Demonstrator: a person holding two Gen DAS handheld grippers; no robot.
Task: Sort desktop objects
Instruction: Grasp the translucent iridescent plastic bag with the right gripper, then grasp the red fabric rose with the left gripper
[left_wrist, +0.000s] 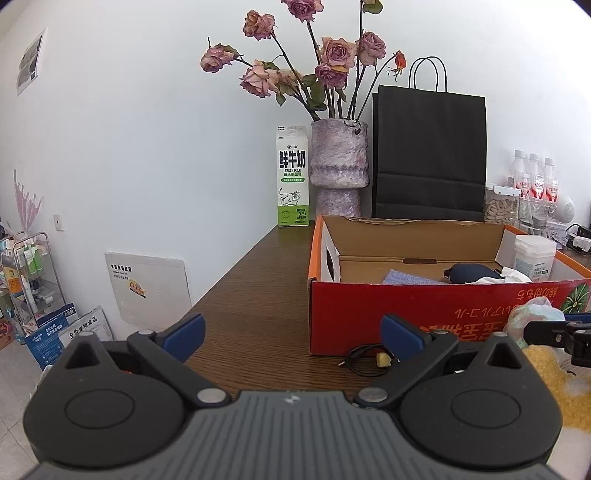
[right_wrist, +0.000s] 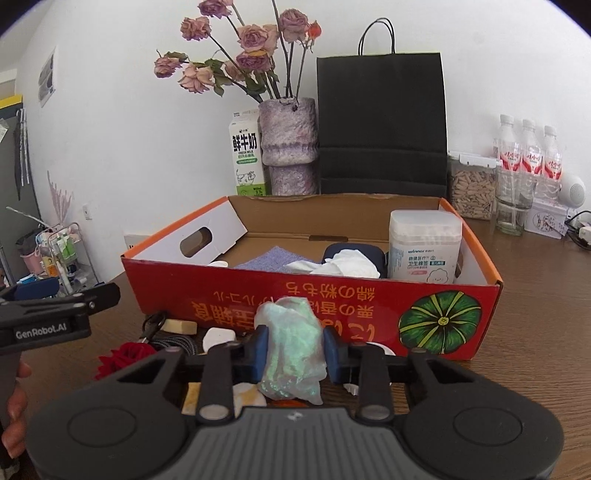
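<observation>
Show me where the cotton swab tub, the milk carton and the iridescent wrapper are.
cotton swab tub (right_wrist: 424, 251): right wrist view, front label.
milk carton (left_wrist: 292, 177): left wrist view, front face.
iridescent wrapper (right_wrist: 293, 339): right wrist view, middle, between the tool's pads.

right gripper (right_wrist: 294, 354) clamping shimmery plastic wad (right_wrist: 293, 350), red cardboard box (right_wrist: 314, 306) just beyond, left gripper (right_wrist: 59, 314) at left edge

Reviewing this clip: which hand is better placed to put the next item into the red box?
Right. The right tool is already shut on the iridescent crumpled wrapper, directly in front of the red box. The left tool is open and holds nothing, off the box's left corner.
</observation>
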